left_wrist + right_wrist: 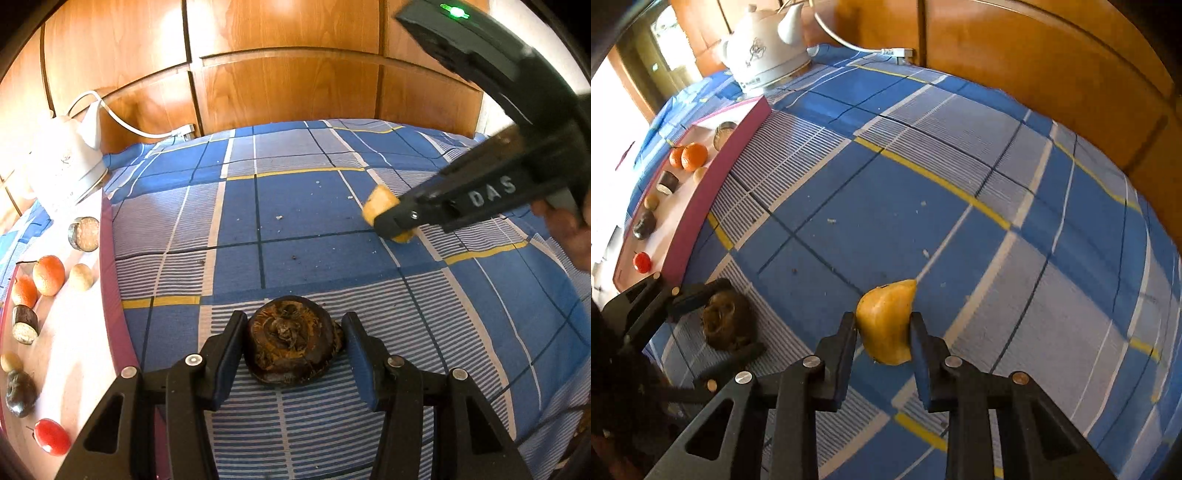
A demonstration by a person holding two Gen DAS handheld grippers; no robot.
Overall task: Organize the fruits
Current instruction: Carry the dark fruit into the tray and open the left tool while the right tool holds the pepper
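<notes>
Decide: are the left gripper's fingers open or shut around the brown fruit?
Open. The left gripper has a finger on each side of the brown fruit, with a gap visible on the right side.

Dark brown, wrinkled round fruit (291,341) rests on the checked bedspread (314,206), a yellow fruit wedge (886,325) sits well apart to its right, and oranges (48,275), a red fruit (53,435) and other pieces lie in the pink-rimmed tray (110,258).
</notes>
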